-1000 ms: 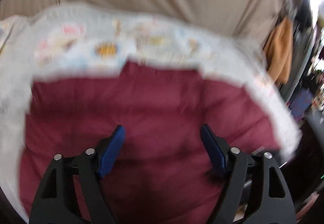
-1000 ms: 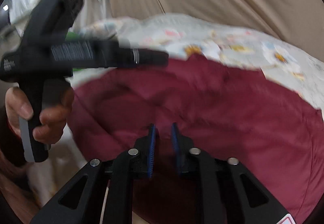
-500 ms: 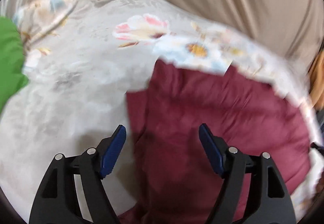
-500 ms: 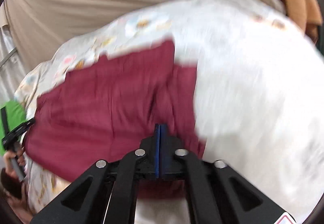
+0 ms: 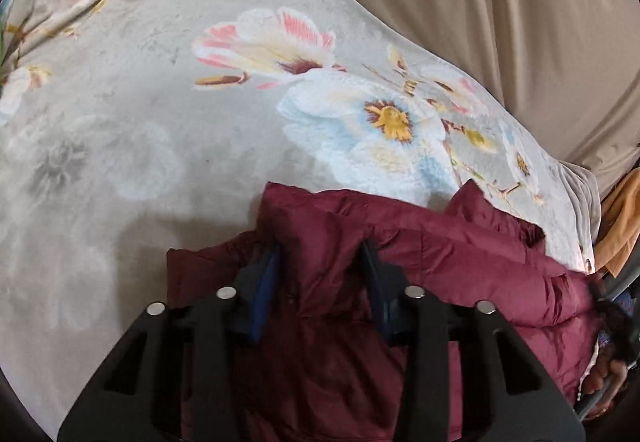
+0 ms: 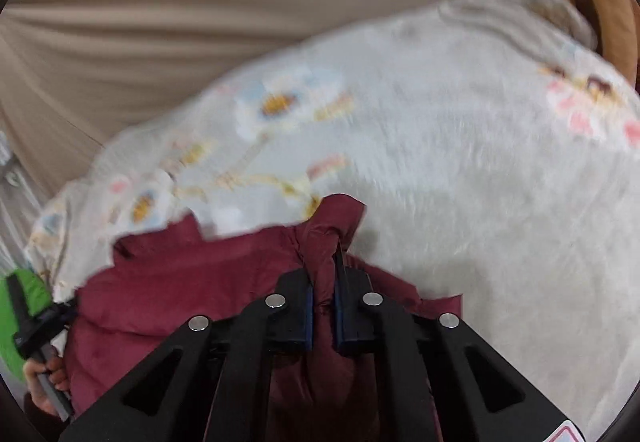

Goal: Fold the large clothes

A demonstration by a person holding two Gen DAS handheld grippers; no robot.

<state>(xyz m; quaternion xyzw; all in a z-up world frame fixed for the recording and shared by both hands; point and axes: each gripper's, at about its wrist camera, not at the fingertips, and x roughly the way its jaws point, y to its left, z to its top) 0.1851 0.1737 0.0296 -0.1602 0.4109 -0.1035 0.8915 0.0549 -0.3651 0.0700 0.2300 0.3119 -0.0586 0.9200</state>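
Observation:
A maroon puffer jacket (image 5: 460, 254) lies on a floral blanket (image 5: 160, 122). My left gripper (image 5: 320, 274) is shut on a thick fold at the jacket's left edge, with padded fabric bulging between the blue pads. In the right wrist view the same jacket (image 6: 192, 282) spreads to the left, and my right gripper (image 6: 323, 282) is shut on a bunched corner of it that sticks up past the fingertips. The other gripper (image 6: 32, 326) shows at the far left of that view, held by a hand.
The blanket (image 6: 480, 182) covers a wide soft surface. A beige curtain (image 5: 480, 2) hangs behind it. An orange cloth (image 5: 624, 218) hangs at the right edge. A green item (image 6: 16, 322) lies at the far left.
My left gripper has closed from wide open onto the jacket's edge. My right gripper has stayed shut on fabric and raised a bunched corner. Both views shifted toward the jacket's ends.

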